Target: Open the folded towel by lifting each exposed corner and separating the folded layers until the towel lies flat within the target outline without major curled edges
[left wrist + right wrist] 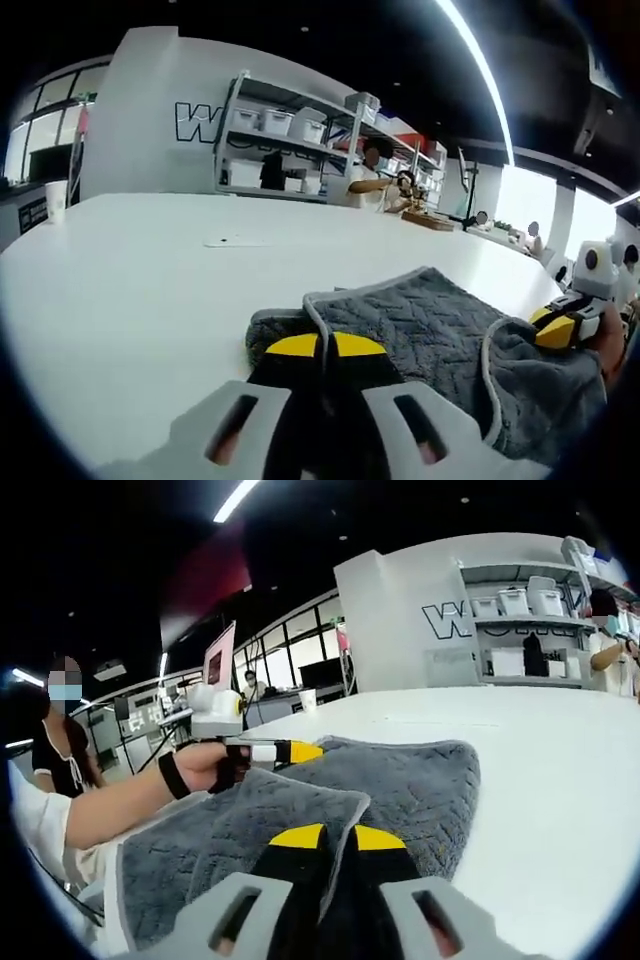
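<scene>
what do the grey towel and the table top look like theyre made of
The grey towel looks like soft plush cloth, maybe microfibre or terry: matte, fuzzy pile with a pressed wavy pattern and a lighter stitched edge band. The table looks like a hard smooth white surface, perhaps laminate or solid surface, with a faint sheen; which one cannot be told.

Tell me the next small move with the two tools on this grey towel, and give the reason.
Probably lift both tools up and draw them apart. The left tool and the right tool each look shut on an edge of the grey quilted towel with pale piping, which is still folded in layers on the white table. Separating them should peel the top layer open.
</scene>
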The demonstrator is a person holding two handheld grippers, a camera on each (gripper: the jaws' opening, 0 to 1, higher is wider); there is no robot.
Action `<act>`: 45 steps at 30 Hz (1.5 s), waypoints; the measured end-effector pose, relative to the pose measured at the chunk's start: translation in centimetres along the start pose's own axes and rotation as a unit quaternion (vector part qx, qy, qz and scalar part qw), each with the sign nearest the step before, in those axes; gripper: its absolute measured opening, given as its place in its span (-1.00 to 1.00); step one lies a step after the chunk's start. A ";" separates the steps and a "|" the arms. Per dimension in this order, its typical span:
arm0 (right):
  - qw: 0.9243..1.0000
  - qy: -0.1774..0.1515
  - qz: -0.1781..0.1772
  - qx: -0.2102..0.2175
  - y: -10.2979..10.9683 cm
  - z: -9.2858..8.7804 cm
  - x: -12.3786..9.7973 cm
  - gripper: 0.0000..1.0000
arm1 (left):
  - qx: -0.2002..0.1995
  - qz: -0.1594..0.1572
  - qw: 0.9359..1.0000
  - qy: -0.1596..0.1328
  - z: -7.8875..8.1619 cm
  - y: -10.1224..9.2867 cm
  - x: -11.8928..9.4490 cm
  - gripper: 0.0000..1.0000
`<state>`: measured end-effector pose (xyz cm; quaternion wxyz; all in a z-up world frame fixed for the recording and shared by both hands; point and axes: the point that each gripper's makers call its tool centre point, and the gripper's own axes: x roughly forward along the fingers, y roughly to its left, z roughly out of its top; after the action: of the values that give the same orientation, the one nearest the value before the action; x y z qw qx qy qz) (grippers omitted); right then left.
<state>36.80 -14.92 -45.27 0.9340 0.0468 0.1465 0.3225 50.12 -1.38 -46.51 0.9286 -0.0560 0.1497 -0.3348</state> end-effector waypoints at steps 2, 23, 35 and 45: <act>1.000 0.002 -0.006 0.000 -0.2 -0.1 0.0 -0.96 | -0.001 0.000 1.000 -0.001 0.0 0.0 0.0 -0.97; 1.000 -0.020 0.009 -0.010 0.7 0.6 0.0 -1.00 | 0.004 0.009 1.000 -0.010 0.3 -0.4 -0.1 -0.98; 0.996 -0.081 0.046 -0.018 3.2 3.4 -1.8 -1.00 | -0.035 0.012 0.999 -0.017 0.7 -0.3 -0.3 -0.99; 0.992 -0.103 0.071 -0.030 5.5 4.0 -3.4 -1.00 | -0.092 -0.001 0.995 -0.033 1.7 -0.3 -0.5 -0.99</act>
<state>32.24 -12.65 -39.65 0.9199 0.0625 0.0360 0.3854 50.12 -1.25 -44.72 0.9236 -0.1524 0.1488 -0.3187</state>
